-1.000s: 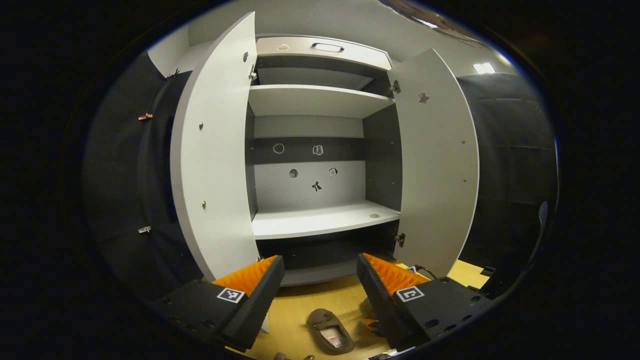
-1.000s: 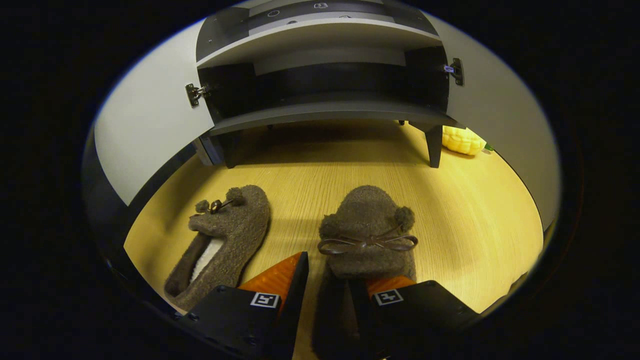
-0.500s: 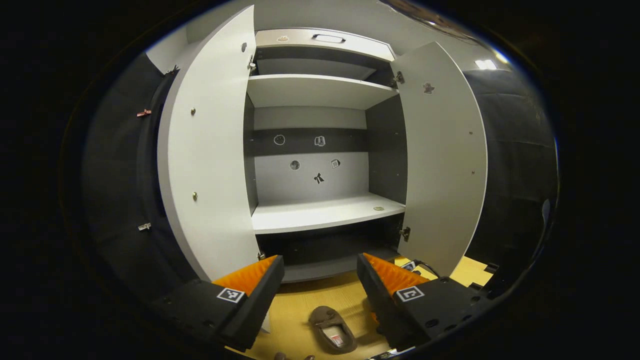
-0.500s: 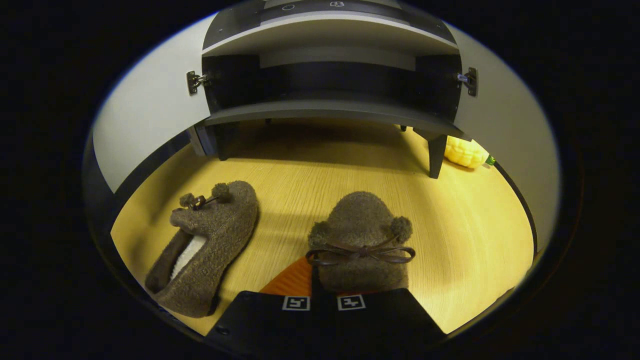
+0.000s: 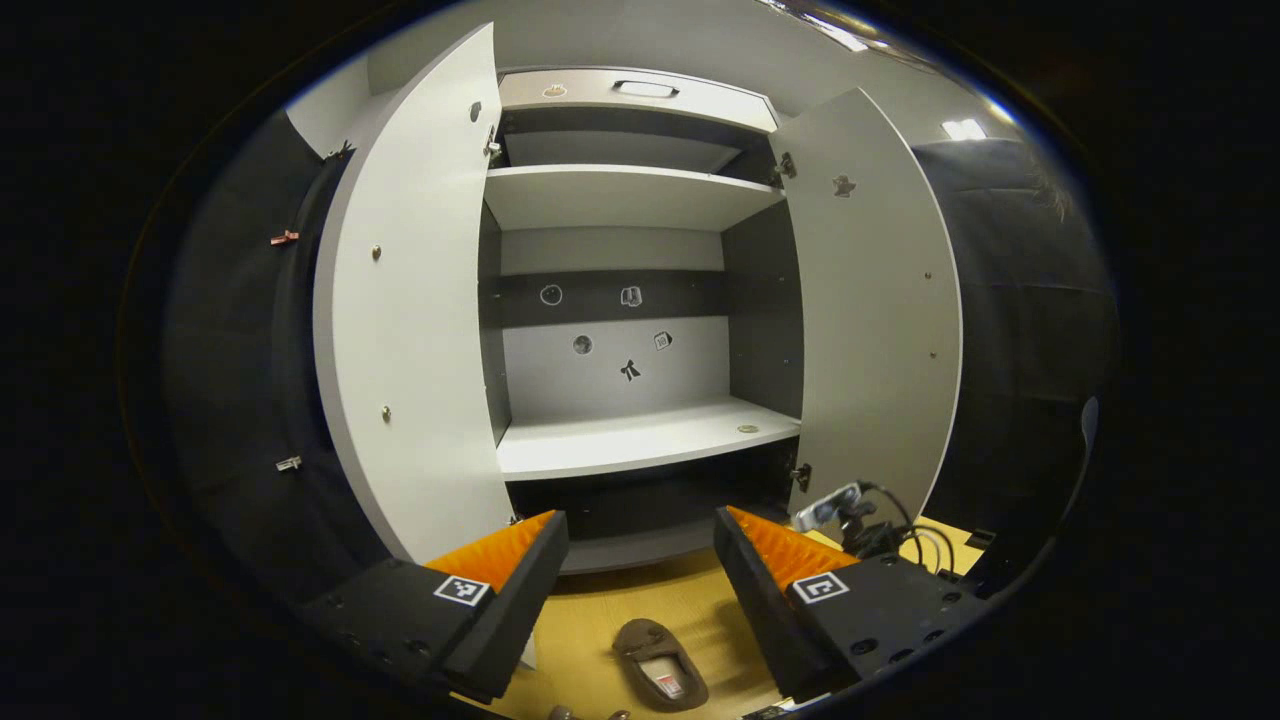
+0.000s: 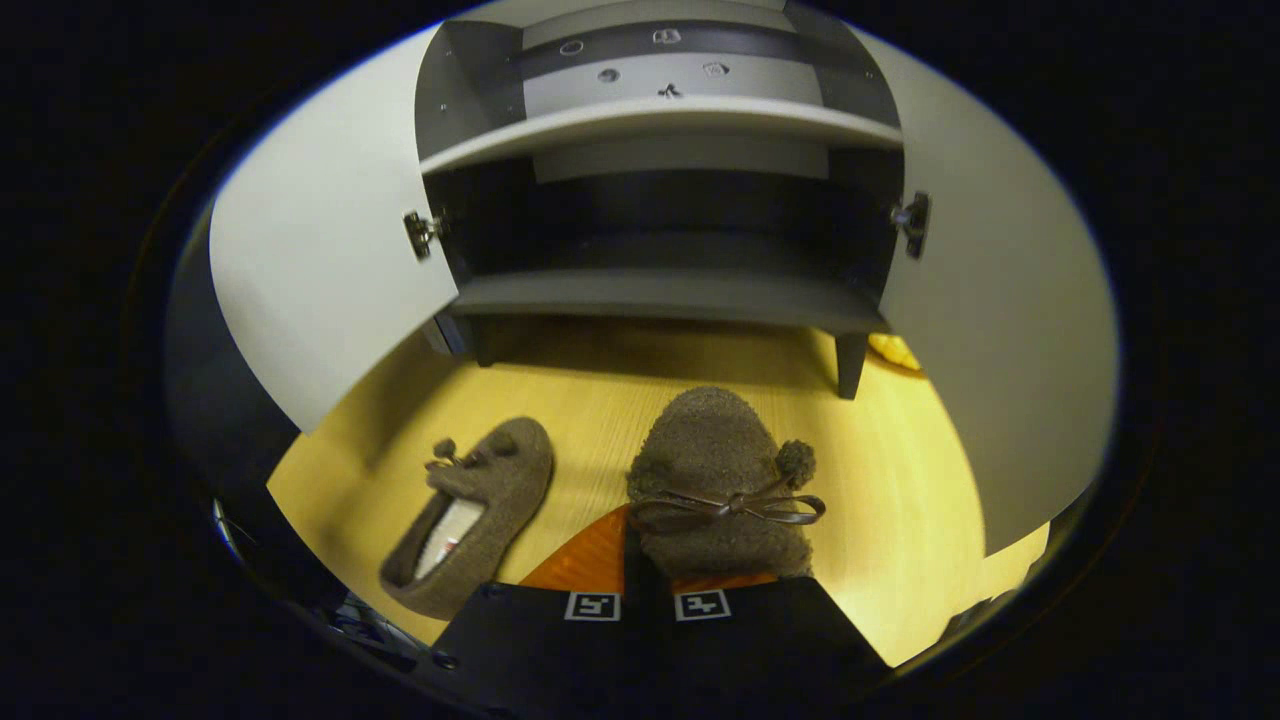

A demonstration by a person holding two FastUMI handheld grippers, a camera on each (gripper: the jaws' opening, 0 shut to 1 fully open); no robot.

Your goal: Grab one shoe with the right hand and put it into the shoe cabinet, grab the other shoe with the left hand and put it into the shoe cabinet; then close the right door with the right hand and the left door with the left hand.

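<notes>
My right gripper is shut on a brown fuzzy slipper with a bow, held above the wooden floor in front of the shoe cabinet. The other brown slipper lies on the floor to its left, toe toward the cabinet; it also lies below the left gripper as a slipper. My left gripper hangs open and empty, facing the open cabinet. Both doors stand wide: left door, right door. The right gripper's body with its cables is at the lower right of the left gripper view.
The cabinet has white shelves and a dark lower shelf near the floor, standing on short legs. A yellow object lies on the floor behind the right door. Black cloth walls close in both sides.
The right gripper shut on the bowed slipper and lifted it off the floor, nearer the cabinet. The right gripper's body rose into the left gripper view. The left gripper barely shifted.
</notes>
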